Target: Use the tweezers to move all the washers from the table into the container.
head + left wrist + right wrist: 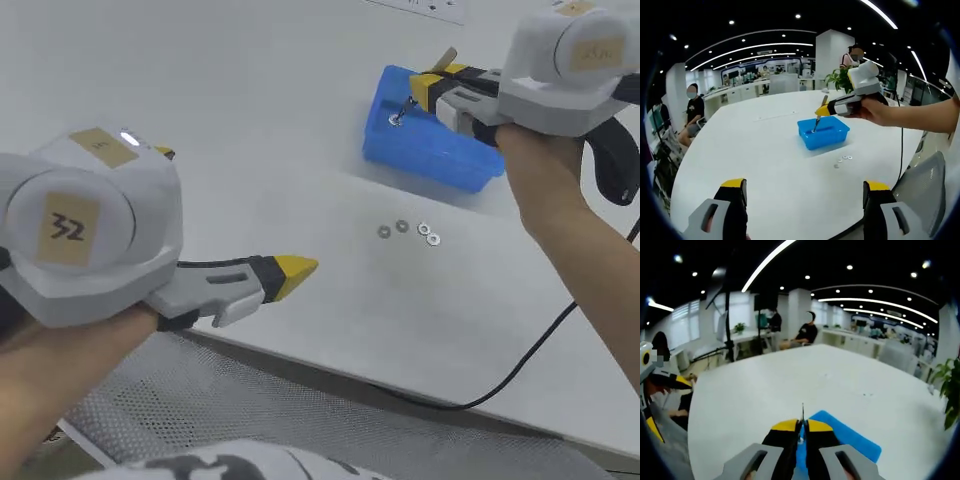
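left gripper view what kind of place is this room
Likely an open-plan office: a big white table, long ceiling light strips, a person seated nearby and a potted plant.

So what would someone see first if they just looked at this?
The bright blue container on the white table stands out first, with the right gripper over it, shut on tweezers that point down into it. Four small washers lie on the table beside it, on the person's side, and the left gripper hangs open, holding nothing.
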`<move>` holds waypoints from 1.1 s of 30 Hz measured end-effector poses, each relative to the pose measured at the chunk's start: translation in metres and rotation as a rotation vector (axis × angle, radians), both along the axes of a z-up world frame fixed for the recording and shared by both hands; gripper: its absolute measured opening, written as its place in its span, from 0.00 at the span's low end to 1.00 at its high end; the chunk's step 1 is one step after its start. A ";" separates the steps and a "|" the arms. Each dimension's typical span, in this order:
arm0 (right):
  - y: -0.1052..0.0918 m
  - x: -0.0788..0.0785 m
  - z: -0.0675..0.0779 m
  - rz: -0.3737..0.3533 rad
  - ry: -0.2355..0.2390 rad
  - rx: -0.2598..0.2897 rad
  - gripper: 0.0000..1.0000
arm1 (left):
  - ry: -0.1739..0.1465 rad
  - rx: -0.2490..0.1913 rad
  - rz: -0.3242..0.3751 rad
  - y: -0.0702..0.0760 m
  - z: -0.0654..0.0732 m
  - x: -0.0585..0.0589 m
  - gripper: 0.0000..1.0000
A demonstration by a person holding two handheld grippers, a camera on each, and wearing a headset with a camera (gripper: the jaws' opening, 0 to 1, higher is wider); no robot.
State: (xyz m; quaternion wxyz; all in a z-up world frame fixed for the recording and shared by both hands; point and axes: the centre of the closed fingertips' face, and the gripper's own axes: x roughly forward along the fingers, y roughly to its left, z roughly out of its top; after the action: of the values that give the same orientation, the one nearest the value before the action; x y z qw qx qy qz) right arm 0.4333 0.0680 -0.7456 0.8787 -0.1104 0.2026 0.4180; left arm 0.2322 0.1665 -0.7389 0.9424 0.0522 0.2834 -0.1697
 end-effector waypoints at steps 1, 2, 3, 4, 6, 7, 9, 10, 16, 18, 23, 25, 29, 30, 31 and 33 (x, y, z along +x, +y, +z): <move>-0.001 0.003 -0.002 -0.005 0.000 -0.004 0.01 | 0.001 0.000 0.001 0.000 0.000 0.000 0.99; -0.001 0.007 -0.007 -0.009 0.005 -0.011 0.01 | 0.004 0.000 0.002 0.000 -0.001 0.000 0.99; 0.000 0.009 -0.010 -0.011 0.011 -0.012 0.01 | 0.004 0.000 0.003 0.000 -0.001 0.000 0.99; 0.000 0.011 -0.013 -0.016 0.020 -0.010 0.01 | 0.006 0.002 0.006 0.000 -0.001 0.000 0.99; 0.001 0.014 -0.019 -0.019 0.031 -0.012 0.01 | 0.012 0.001 0.007 -0.001 -0.002 -0.001 0.99; 0.002 0.015 -0.021 -0.019 0.034 -0.014 0.01 | 0.013 0.002 0.007 -0.001 -0.002 -0.001 0.99; 0.003 0.021 -0.030 -0.016 0.046 -0.021 0.01 | 0.012 0.004 0.007 -0.001 -0.001 -0.001 0.99; 0.004 0.022 -0.032 -0.016 0.048 -0.022 0.01 | 0.013 0.005 0.006 -0.001 -0.001 -0.001 0.99; 0.005 0.016 -0.042 -0.009 0.077 -0.032 0.01 | 0.018 0.014 0.009 -0.001 -0.002 -0.002 0.99; 0.005 0.015 -0.046 0.000 0.085 -0.041 0.01 | 0.022 0.013 0.010 -0.002 -0.003 -0.003 0.99; 0.005 0.014 -0.049 -0.001 0.095 -0.042 0.02 | 0.026 0.017 0.008 -0.004 -0.004 -0.004 0.99; 0.005 0.014 -0.045 -0.003 0.102 -0.026 0.03 | 0.028 0.015 0.009 -0.004 -0.004 -0.003 0.99; 0.004 0.011 -0.026 0.001 0.064 0.005 0.02 | 0.026 0.027 0.009 -0.002 -0.004 -0.003 0.99; 0.004 0.006 -0.020 0.005 0.060 0.013 0.02 | 0.025 0.025 0.010 -0.002 -0.004 -0.002 0.99; 0.004 -0.003 -0.007 0.013 0.046 0.030 0.02 | 0.024 0.023 0.011 -0.002 -0.004 -0.002 0.99; 0.002 -0.006 0.000 0.018 0.032 0.052 0.02 | 0.023 0.021 0.010 -0.002 -0.003 -0.003 0.99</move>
State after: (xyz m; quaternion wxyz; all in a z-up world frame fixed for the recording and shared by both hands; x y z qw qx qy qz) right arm 0.4276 0.0704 -0.7451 0.8740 -0.0827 0.2045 0.4329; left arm 0.2294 0.1642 -0.7423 0.9393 0.0588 0.2964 -0.1623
